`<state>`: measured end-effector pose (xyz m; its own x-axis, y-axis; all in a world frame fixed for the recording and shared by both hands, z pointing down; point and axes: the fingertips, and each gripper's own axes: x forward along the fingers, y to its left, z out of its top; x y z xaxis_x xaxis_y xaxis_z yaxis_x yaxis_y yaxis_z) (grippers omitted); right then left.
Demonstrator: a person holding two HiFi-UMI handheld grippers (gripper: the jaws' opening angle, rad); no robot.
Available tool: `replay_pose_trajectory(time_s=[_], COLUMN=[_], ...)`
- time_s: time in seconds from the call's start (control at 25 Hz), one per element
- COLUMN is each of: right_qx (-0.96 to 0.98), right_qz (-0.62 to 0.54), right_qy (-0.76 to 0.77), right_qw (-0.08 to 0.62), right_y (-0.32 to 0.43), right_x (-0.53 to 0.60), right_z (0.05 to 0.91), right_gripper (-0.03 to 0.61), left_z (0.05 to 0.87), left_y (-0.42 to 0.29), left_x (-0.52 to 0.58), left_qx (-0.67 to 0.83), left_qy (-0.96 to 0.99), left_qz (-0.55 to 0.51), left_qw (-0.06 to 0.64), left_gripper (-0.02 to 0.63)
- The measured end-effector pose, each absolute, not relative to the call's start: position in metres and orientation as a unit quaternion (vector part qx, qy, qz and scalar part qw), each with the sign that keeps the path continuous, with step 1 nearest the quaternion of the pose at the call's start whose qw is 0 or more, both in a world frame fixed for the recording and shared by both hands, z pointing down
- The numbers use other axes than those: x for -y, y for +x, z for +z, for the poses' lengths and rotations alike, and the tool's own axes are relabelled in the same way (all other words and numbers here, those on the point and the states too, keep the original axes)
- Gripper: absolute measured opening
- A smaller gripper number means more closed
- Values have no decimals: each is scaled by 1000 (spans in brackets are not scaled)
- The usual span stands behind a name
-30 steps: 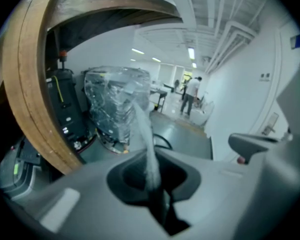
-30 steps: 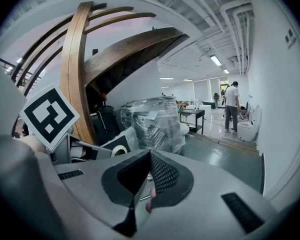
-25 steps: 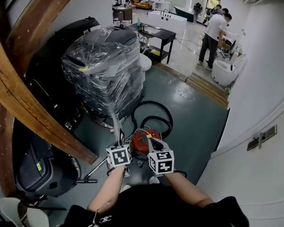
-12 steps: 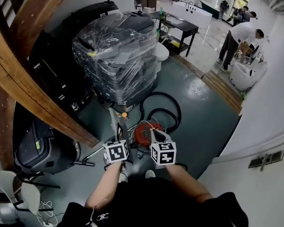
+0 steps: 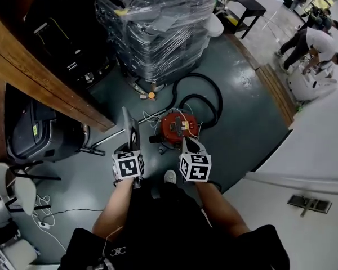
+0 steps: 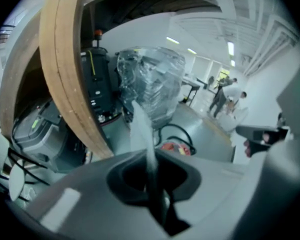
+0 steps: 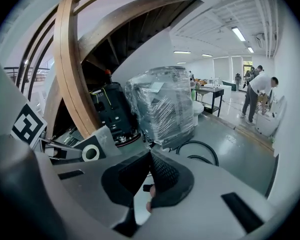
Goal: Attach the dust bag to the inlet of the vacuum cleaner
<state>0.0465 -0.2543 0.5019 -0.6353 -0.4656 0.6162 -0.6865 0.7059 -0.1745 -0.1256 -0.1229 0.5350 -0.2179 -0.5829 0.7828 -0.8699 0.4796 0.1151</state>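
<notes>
The red vacuum cleaner [image 5: 179, 127] sits on the green floor, its black hose [image 5: 205, 97] looped behind it. My left gripper [image 5: 131, 149] is shut on the grey flat dust bag [image 5: 128, 127], which stands up from the jaws to the left of the vacuum. In the left gripper view the bag [image 6: 141, 129] shows edge-on between the jaws, with the vacuum [image 6: 174, 147] beyond. My right gripper [image 5: 187, 143] is shut and empty, just in front of the vacuum. The right gripper view shows the bag's cardboard collar [image 7: 90, 150] with its round hole at the left.
A plastic-wrapped stack [image 5: 158, 27] stands behind the vacuum. A curved wooden beam [image 5: 39, 72] and a black floor machine [image 5: 39, 134] lie to the left, with a white chair [image 5: 11, 190] nearby. People [image 5: 315, 41] work at the far right. A white wall [image 5: 304, 167] runs along the right.
Both grippers have sunk toward the floor and closer to the red vacuum, and the head view has tipped further down. The bag stays in the left jaws.
</notes>
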Motion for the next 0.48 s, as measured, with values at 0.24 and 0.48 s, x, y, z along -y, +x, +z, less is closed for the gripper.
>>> replay_pose_trajectory(time_s=[0.24,0.48], right_qx=[870,857], right_qz=[211,222], right_qy=[316,315], right_qw=[315,343], right_y=[45,36], right_x=[258,272], right_z=[531,602], right_gripper=[-2,-2], left_z=[581,665], left_y=[-134,-143], left_x=[118,127], left_qx=[752,741], left_qy=[462,454], left_qz=[198,202], left_qw=[427,451], left_gripper=[25,25])
